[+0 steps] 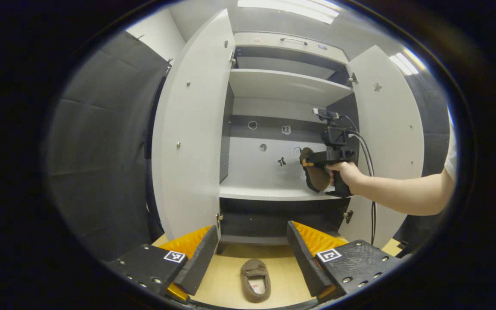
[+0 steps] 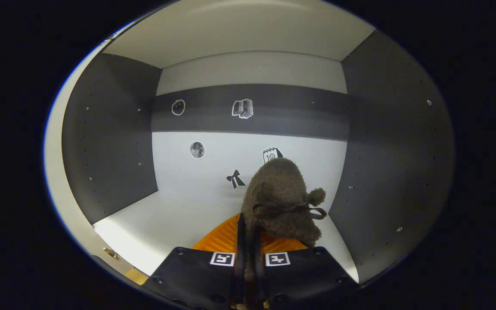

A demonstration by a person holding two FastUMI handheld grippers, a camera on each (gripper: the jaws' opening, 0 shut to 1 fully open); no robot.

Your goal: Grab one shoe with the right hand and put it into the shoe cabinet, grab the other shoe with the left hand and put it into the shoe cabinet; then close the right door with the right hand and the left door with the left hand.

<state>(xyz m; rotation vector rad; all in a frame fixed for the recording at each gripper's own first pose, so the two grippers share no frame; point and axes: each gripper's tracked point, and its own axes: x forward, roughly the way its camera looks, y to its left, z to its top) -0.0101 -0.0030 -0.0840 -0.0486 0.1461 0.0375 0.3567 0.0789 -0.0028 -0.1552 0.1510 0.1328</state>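
right gripper [image 2: 248,241] pinching brown slipper [image 2: 282,202] over shelf [image 2: 179,215] | left gripper [image 1: 250,258] spread | risk — slipper released tilted tips off the shelf edge

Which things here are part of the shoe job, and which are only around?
Part of the job:
- held shoe, gripped by the right gripper
- floor shoe, below the open left gripper
- shoe cabinet
- left door and right door, both open

Only around:
- stickers on the cabinet's back wall
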